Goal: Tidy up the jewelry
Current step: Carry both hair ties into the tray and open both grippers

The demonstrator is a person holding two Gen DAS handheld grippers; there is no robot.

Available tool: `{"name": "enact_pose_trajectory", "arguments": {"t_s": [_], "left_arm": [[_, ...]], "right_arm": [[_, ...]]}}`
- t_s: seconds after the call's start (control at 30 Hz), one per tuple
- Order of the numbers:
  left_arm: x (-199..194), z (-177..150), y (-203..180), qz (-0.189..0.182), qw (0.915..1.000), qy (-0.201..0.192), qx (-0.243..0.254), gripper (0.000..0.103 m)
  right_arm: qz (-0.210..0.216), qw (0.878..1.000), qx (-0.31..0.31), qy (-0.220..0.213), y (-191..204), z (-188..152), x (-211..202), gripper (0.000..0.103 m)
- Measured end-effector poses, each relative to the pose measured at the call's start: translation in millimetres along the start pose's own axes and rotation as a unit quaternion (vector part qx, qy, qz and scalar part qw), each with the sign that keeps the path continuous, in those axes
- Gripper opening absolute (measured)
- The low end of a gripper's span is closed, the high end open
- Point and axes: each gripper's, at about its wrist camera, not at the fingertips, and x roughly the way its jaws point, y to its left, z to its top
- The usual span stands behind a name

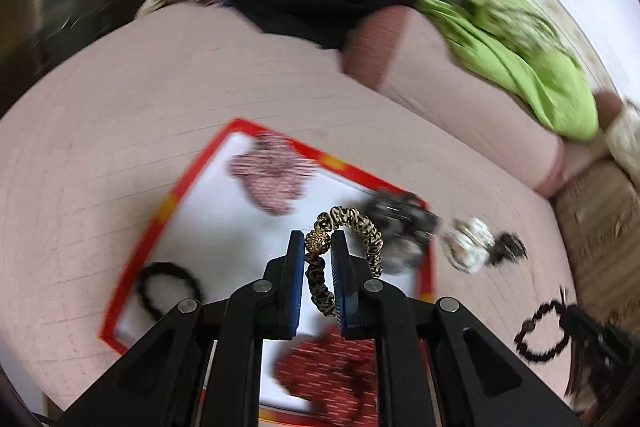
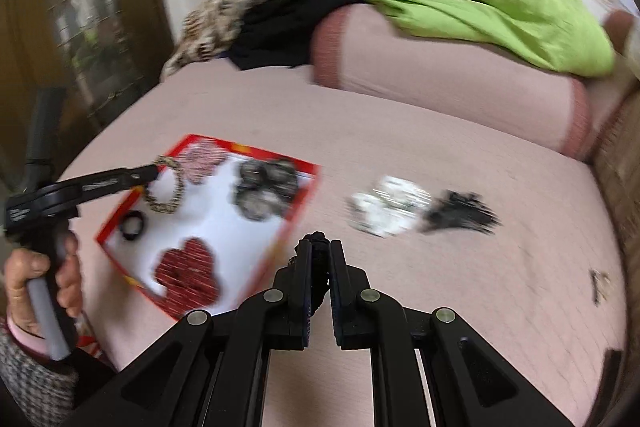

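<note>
red-rimmed tray [image 1: 136, 259], red scrunchie [image 1: 328, 375] and black hair tie [image 1: 168, 289] inside

I'm in a home bedroom, pink bed cover [image 2: 400, 131], bolster pillow [image 2: 440, 67], heaped clothes [image 2: 500, 11], wooden cabinet [image 2: 80, 7]

leopard scrunchie [image 1: 352, 227] with gold bead hanging over red-edged tray [image 1: 160, 219], pink [image 1: 272, 175], red [image 1: 332, 375], black [image 1: 168, 287] scrunchies inside
</note>
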Motion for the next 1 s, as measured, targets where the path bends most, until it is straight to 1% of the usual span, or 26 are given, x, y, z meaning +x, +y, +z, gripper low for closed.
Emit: {"name": "enact_pose_trajectory", "arguments": {"t_s": [0.17, 0.2, 0.27, 0.33, 0.43, 0.47, 0.53, 0.63, 0.73, 0.77, 0.8, 0.83, 0.87, 1.0], "left_arm": [[19, 8, 46, 0.037, 0.9976, 0.022, -0.053, 0.012], [22, 10, 50, 0.04, 0.9971, 0.025, -0.06, 0.012], [31, 13, 58, 0.033, 0.9964, 0.031, -0.072, 0.012], [40, 15, 60, 0.033, 0.996, 0.038, -0.074, 0.012], [47, 16, 58, 0.058, 0.9953, 0.041, -0.066, 0.012], [49, 17, 57, 0.069, 0.9949, 0.041, -0.062, 0.012], [51, 16, 58, 0.077, 0.9944, 0.04, -0.059, 0.013], [51, 16, 55, 0.075, 0.995, 0.04, -0.053, 0.013], [50, 16, 53, 0.074, 0.9953, 0.034, -0.053, 0.013], [49, 16, 53, 0.072, 0.9953, 0.033, -0.055, 0.015], [48, 16, 53, 0.069, 0.9953, 0.033, -0.06, 0.02], [47, 15, 54, 0.063, 0.9953, 0.031, -0.067, 0.032], [45, 15, 55, 0.058, 0.9953, 0.027, -0.073, 0.04], [37, 14, 52, 0.042, 0.9958, 0.015, -0.08, 0.04]], "right_arm": [[0.046, 0.998, -0.037, 0.023, 63, 18, 40, 0.009], [0.05, 0.998, -0.042, 0.025, 72, 21, 47, 0.009], [0.061, 0.996, -0.054, 0.032, 99, 30, 68, 0.009], [0.072, 0.995, -0.054, 0.047, 115, 36, 90, 0.009], [0.074, 0.994, -0.044, 0.071, 125, 41, 126, 0.009], [0.075, 0.993, -0.04, 0.078, 124, 40, 135, 0.009], [0.074, 0.992, -0.029, 0.099, 122, 37, 156, 0.009], [0.071, 0.991, -0.022, 0.112, 117, 31, 171, 0.01], [0.071, 0.992, -0.01, 0.108, 107, 29, 172, 0.015], [0.072, 0.992, -0.005, 0.106, 104, 30, 171, 0.023], [0.072, 0.992, -0.002, 0.105, 101, 31, 169, 0.034], [0.069, 0.993, 0.001, 0.1, 97, 32, 165, 0.038], [0.068, 0.993, 0.002, 0.094, 93, 33, 160, 0.041], [0.06, 0.995, 0.002, 0.081, 74, 28, 137, 0.041]]}}
